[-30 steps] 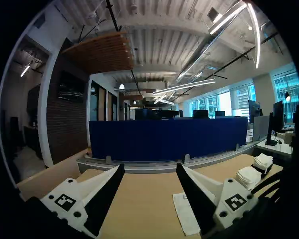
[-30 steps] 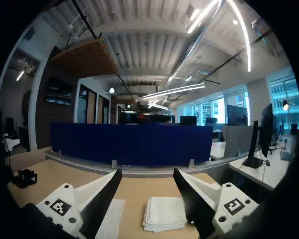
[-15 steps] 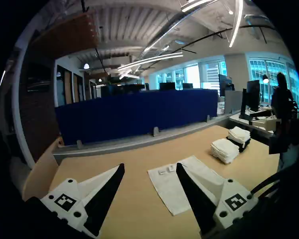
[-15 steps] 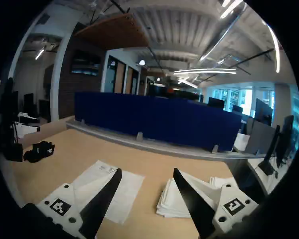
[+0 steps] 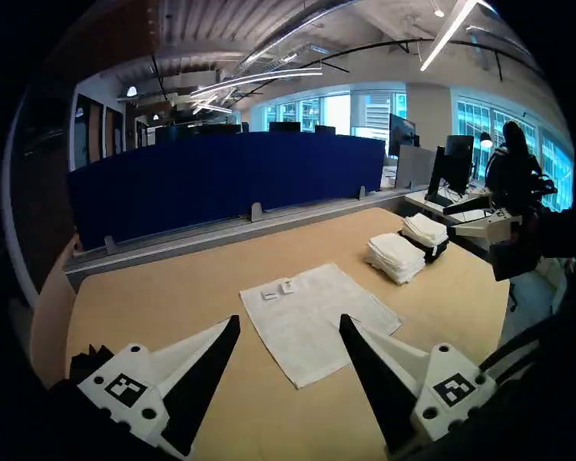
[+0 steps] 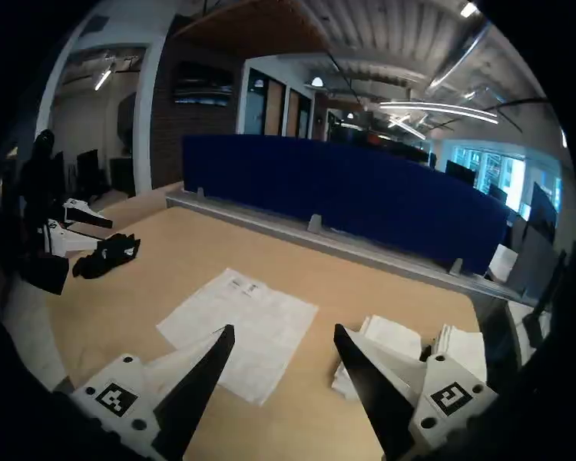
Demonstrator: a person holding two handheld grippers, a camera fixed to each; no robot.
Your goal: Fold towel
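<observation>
Towel (image 5: 319, 323) lies flat and spread out on the table (image 5: 173, 292), close in front of me, a bit right of my left gripper (image 5: 288, 319) and a bit left of my right gripper (image 6: 282, 329), both wide apart and holding nothing.
</observation>
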